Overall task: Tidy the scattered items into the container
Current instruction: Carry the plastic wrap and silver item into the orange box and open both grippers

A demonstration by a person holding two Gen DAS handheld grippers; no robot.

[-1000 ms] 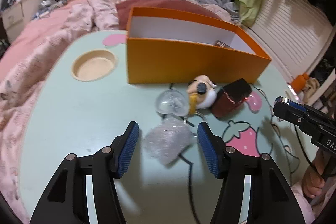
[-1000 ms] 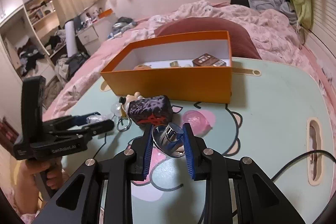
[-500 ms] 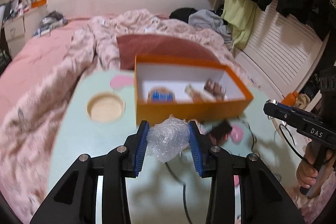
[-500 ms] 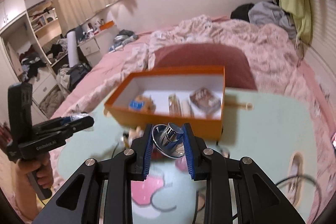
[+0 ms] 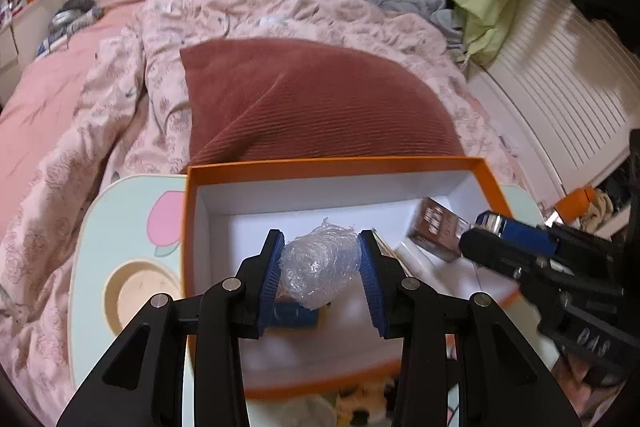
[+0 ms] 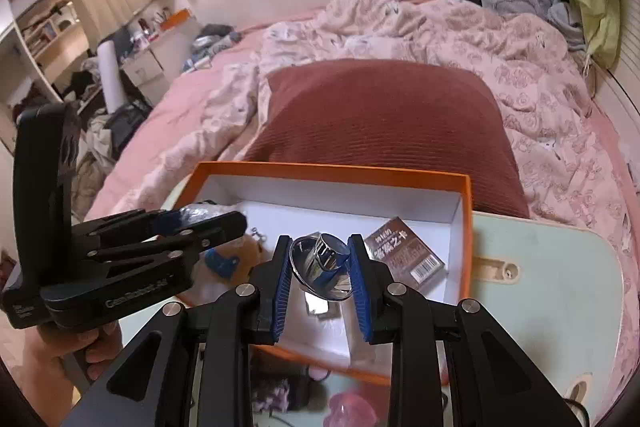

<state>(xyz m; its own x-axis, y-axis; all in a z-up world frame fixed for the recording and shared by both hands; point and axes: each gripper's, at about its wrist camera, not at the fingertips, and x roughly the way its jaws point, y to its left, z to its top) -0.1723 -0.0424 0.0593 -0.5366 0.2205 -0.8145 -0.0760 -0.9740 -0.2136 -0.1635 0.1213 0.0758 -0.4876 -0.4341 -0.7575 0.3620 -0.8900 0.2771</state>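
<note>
Orange box (image 5: 332, 163) on the tabletop (image 5: 92, 227) holds a brown packet (image 5: 438, 229), while the left claw (image 5: 320, 259) pinches crumpled plastic wrap (image 5: 320, 265) and the right claw (image 6: 320, 263) pinches a shiny metal knob (image 6: 326, 259) above it.

Dim indoor light, blurred fisheye edges

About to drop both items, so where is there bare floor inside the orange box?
The orange cardboard box has bare white floor along its far wall and far-left corner. The right is crowded by the brown printed carton; a blue item lies near-left.

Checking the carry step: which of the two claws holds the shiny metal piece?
The right claw holds the shiny metal piece; the left claw grips a crumpled clear plastic wad instead.
</note>
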